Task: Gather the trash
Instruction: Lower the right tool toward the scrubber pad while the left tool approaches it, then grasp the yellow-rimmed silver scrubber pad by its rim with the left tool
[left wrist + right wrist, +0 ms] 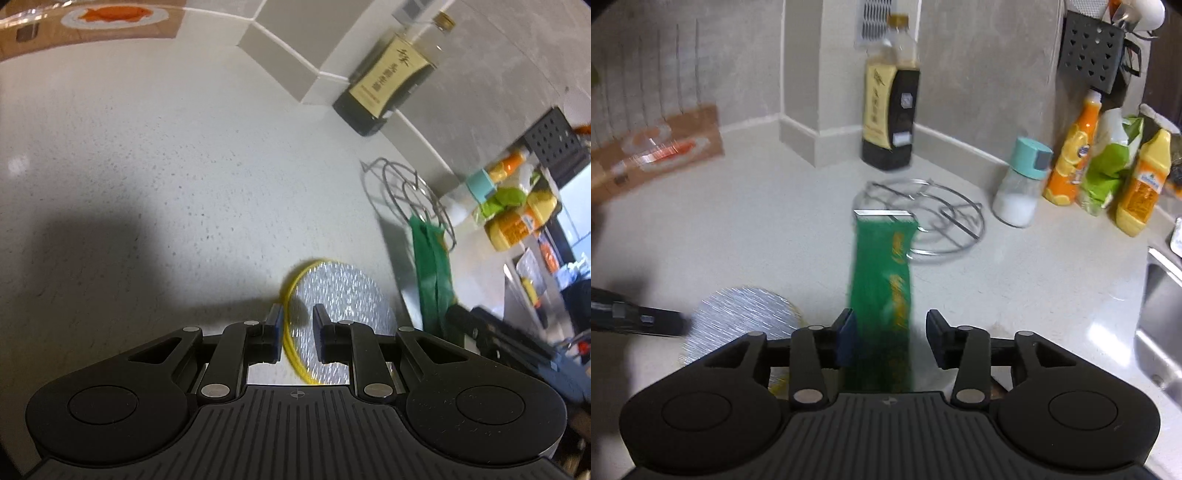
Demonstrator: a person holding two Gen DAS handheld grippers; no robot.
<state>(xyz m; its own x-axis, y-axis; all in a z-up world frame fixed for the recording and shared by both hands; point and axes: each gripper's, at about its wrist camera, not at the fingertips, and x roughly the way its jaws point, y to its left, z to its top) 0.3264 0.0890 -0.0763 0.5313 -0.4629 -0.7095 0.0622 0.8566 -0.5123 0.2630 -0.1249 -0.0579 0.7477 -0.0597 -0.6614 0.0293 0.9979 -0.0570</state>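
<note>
Left gripper (295, 338): jaws parted, straddling the yellow rim of a foil lid (340, 314) lying flat on the counter (147, 166). The rim runs up between the 2 fingers; neither pad looks pressed to it. Not gripping, by my read.

Right gripper (888, 338): jaws wide apart, a green wrapper (881, 288) between them. The left pad touches or nearly touches it; the right pad stands well clear. Whether the wrapper is carried cannot be told. Its long axis runs straight ahead along the fingers, far end over the near edge of a wire rack (923, 221).

Each arm is nearest its own piece: lid at left, wrapper at right, lying just beside each other.

Room: open counter to the left; sink edge (1160, 295) to the right; sauce bottle (890, 107) and salt shaker (1021, 184) behind the rack, well apart from both pieces.
</note>
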